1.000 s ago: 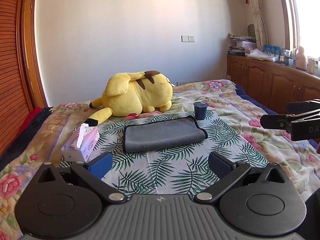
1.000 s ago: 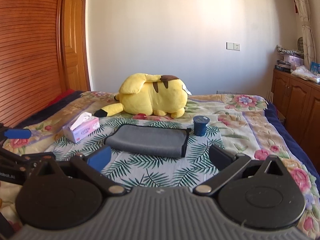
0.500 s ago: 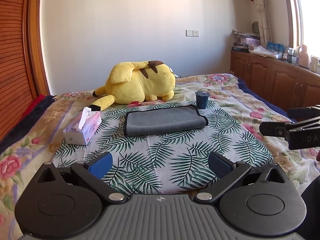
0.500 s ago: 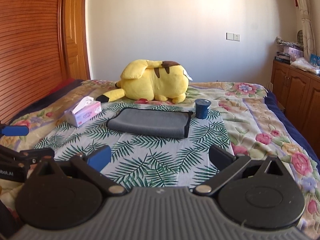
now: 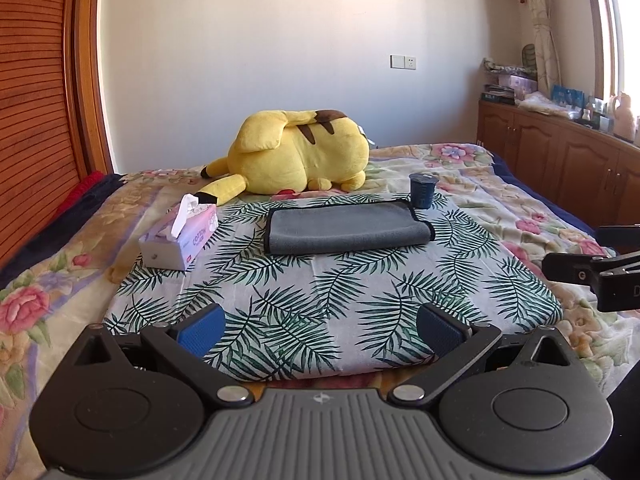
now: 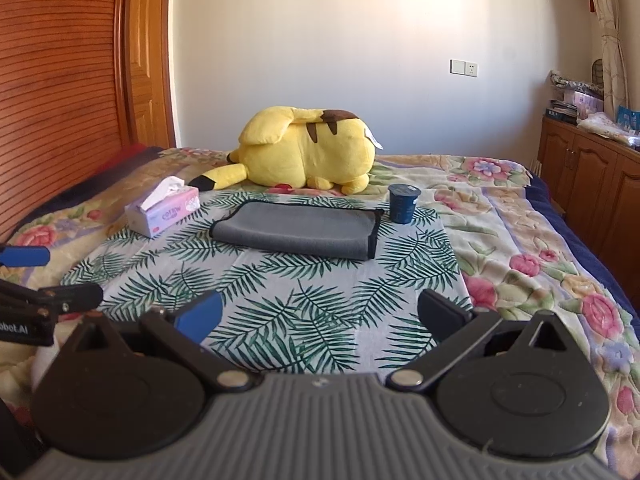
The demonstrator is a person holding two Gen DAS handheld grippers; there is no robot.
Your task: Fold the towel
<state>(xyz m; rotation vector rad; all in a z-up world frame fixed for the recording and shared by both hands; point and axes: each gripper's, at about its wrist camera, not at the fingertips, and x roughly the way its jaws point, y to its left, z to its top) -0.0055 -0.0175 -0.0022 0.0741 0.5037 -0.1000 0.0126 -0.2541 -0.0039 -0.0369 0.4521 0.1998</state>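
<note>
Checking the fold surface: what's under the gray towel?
The gray towel lies on a palm-leaf cloth spread over the floral bedspread. The cloth directly beneath it is covered, so anything trapped there can't be seen.

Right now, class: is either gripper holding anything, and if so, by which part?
Nothing is held. The left gripper and right gripper are both open and empty, short of the folded grey towel lying on the bed.

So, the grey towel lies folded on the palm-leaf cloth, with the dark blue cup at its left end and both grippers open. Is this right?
Not quite: the dark blue cup stands at the right end of the grey towel, as the left wrist view shows. The rest is right.
</note>
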